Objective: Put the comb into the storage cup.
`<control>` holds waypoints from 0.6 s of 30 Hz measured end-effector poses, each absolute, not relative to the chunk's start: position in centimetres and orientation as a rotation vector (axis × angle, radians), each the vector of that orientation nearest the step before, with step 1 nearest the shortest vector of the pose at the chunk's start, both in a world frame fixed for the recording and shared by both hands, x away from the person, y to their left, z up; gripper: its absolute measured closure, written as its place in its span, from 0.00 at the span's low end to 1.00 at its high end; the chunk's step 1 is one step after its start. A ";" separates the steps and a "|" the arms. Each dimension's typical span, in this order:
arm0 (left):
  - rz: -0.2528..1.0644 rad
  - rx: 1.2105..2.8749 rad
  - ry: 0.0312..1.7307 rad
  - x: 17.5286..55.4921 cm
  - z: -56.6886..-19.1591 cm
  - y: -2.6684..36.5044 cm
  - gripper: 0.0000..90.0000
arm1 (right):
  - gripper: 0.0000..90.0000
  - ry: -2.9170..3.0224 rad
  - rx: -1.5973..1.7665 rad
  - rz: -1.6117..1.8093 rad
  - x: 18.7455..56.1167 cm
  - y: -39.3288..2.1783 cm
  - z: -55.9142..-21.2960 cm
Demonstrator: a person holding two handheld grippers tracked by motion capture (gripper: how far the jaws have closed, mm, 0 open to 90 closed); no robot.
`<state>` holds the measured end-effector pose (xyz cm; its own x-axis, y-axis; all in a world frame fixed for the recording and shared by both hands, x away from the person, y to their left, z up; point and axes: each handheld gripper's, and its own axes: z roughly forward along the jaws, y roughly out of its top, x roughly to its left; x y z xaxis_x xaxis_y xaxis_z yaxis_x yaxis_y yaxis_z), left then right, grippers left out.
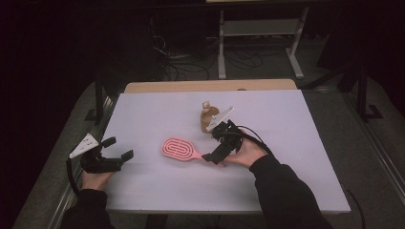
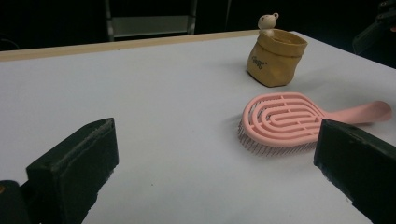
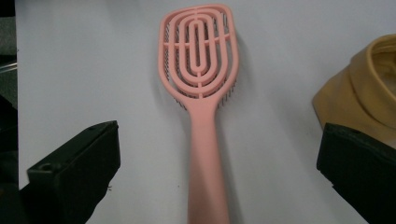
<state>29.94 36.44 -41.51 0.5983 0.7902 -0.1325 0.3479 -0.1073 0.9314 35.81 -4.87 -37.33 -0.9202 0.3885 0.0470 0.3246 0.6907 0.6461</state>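
Pink hairbrush [image 1: 180, 148] lies flat on the white table [image 1: 157, 109], a little left of centre in the high view, bristles down, its slotted oval head pointing left and its handle running right toward the right gripper [image 1: 216, 145]. That gripper sits just right of centre in the frame, held in the person's right hand [image 1: 248, 153], and its jaws stand wide apart on either side of the handle's end — not closed on it. In the right gripper view the hairbrush [image 3: 201, 93] runs straight up the middle of the picture, handle at the bottom between the two black jaws, head at the top, with clear table showing between each jaw and the handle.

Just above the right gripper in the high view stands a small tan fabric pouch [image 1: 208, 119] with a little figure poking out of its top; it appears at the right edge of the right gripper view [image 3: 364, 93] and in the upper right of the left gripper view [image 2: 276, 58], behind the hairbrush [image 2: 285, 119].

At the lower left of the high view the left gripper [image 1: 119, 149] hangs at the table's left edge, well apart from the brush — its jaws spread wide with nothing between them.
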 end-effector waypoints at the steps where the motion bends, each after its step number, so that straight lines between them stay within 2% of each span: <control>1: 0.490 1.701 0.947 29.9 -41.5 36.4 0.00 | 0.00 2.807 0.589 1.039 35.8 -4.7 -37.5; 18: 0.483 1.707 0.941 30.1 -41.5 36.4 0.00 | 0.00 2.892 0.513 0.914 36.2 -1.9 -39.9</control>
<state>30.07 36.42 -41.53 0.6047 0.7852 -0.1333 0.3492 -0.1109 0.9305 36.18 -1.88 -39.89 -0.9423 0.3325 0.0377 0.2938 0.7682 0.5689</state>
